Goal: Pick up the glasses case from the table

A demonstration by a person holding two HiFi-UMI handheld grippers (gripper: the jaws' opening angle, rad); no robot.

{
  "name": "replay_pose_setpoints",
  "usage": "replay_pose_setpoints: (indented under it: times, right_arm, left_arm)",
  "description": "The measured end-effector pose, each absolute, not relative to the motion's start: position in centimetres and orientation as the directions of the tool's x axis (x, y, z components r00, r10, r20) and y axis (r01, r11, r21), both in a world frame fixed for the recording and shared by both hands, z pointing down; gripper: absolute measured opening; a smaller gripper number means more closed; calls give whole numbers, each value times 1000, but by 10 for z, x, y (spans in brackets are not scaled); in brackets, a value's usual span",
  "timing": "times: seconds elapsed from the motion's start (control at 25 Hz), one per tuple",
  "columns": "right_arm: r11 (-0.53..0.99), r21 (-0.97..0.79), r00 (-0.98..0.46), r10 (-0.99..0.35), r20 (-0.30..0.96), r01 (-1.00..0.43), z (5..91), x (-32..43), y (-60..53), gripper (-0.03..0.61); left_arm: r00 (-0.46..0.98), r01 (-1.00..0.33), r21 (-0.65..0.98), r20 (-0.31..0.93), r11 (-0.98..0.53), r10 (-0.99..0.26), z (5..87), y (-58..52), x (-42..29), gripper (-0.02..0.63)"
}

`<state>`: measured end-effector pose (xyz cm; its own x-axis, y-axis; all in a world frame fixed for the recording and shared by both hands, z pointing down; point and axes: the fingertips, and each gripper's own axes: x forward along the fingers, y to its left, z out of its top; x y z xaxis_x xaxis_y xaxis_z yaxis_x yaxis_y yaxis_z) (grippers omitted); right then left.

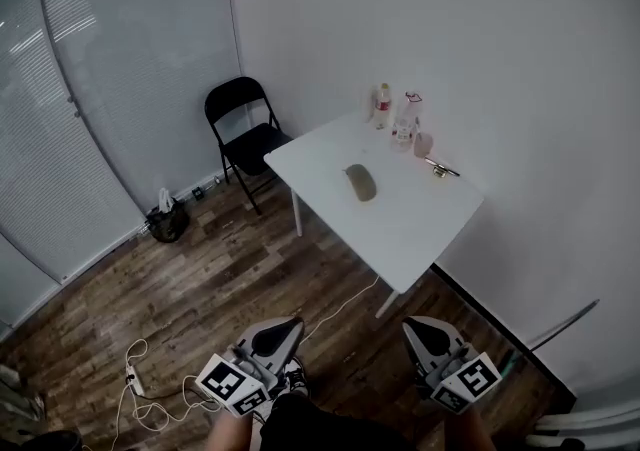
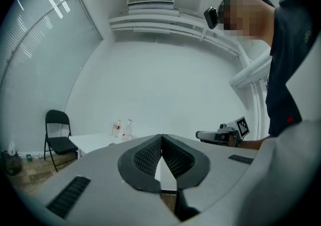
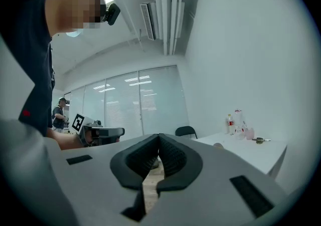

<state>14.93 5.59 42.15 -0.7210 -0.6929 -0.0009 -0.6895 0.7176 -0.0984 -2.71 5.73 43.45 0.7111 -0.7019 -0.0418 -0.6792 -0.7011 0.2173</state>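
Observation:
The olive-grey glasses case (image 1: 360, 182) lies near the middle of the white table (image 1: 400, 229), far ahead of both grippers. My left gripper (image 1: 281, 334) is held low at the bottom left of the head view, its jaws shut with nothing between them. My right gripper (image 1: 422, 331) is at the bottom right, likewise shut and empty. In the left gripper view the left gripper (image 2: 161, 140) has its pads together, and the table (image 2: 95, 142) shows far off. The right gripper (image 3: 159, 140) is shut too; the case (image 3: 217, 145) is a small bump on the table (image 3: 251, 152).
Two bottles (image 1: 383, 105), a pink cup (image 1: 423, 144) and a small metal object (image 1: 441, 169) stand at the table's far end by the wall. A black folding chair (image 1: 243, 139) stands left of the table. Cables and a power strip (image 1: 135, 379) lie on the wooden floor.

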Motion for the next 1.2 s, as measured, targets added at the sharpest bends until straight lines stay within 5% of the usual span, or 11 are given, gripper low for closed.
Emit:
replay_pose_setpoints:
  times: [0.52, 1.2]
  right_arm:
    - [609, -117, -616, -787, 42, -785, 413, 60, -111, 17]
    - [590, -115, -599, -798, 69, -799, 437, 102, -281, 17]
  left_arm:
    - [770, -626, 182, -7, -758, -638, 434, -114, -129, 21]
    - [725, -679, 209, 37, -704, -688, 446, -242, -100, 21]
